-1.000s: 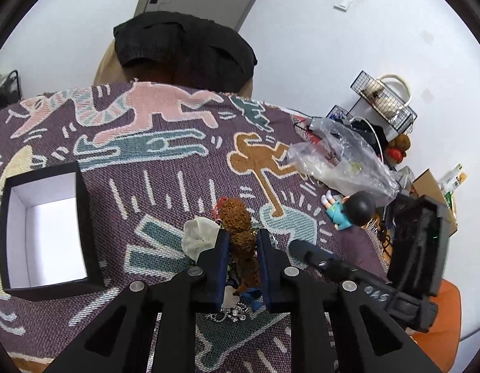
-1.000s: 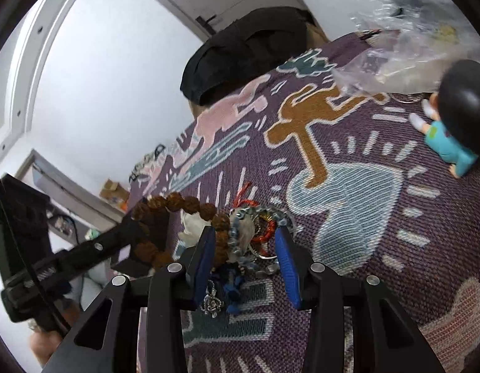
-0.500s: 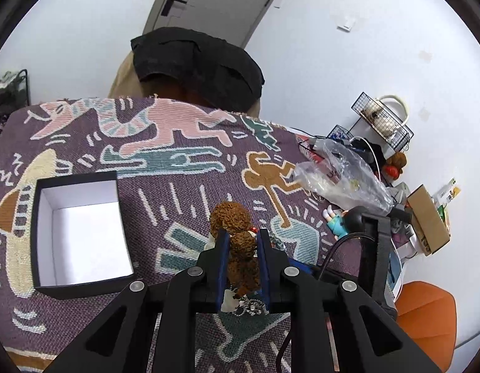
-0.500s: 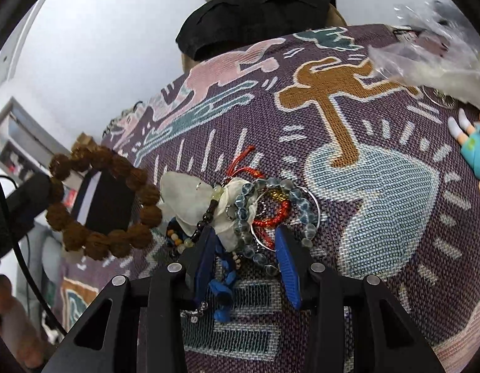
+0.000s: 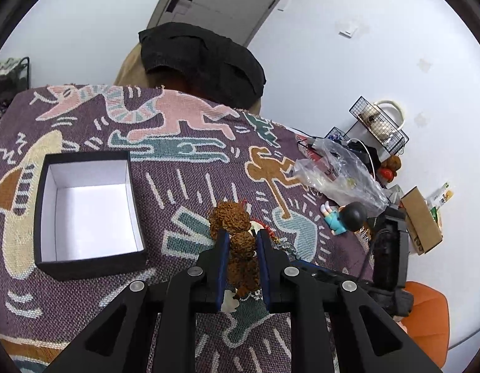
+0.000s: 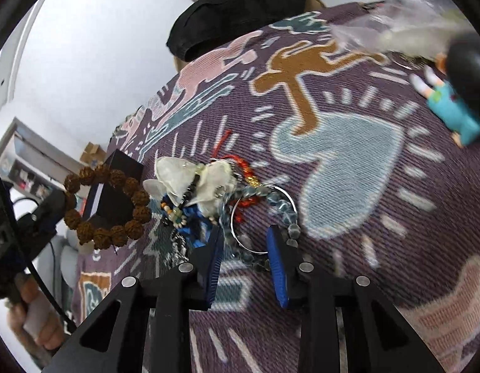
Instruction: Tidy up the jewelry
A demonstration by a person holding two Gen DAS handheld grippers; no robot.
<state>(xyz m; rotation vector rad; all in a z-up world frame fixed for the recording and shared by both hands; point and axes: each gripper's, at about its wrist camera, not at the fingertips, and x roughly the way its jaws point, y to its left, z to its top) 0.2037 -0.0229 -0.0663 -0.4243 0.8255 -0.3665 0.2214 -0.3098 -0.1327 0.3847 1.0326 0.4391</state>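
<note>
My left gripper point(image 5: 242, 242) is shut on a brown rough-bead bracelet point(image 5: 237, 233) and holds it above the patterned cloth; the bracelet also shows in the right wrist view point(image 6: 108, 205), hanging in the air. An open black box with a white inside point(image 5: 84, 211) stands left of it. My right gripper point(image 6: 246, 245) is open, low over a jewelry pile point(image 6: 209, 189): white shell pieces, a grey-blue bead bracelet point(image 6: 280, 208), a silver ring, red cord, blue and black beads. Its fingers straddle the bead bracelet and ring.
A purple patterned cloth point(image 5: 184, 161) covers the table. A clear plastic bag point(image 5: 336, 174) and a small doll in teal point(image 5: 342, 217) lie at the right. A black garment on a chair point(image 5: 202, 62) stands behind the table. Clutter and a wire basket sit by the wall.
My left gripper has lifted the brown bracelet up and away from the pile, toward the box side. My right gripper has moved right and lower onto the bead bracelet and ring.
</note>
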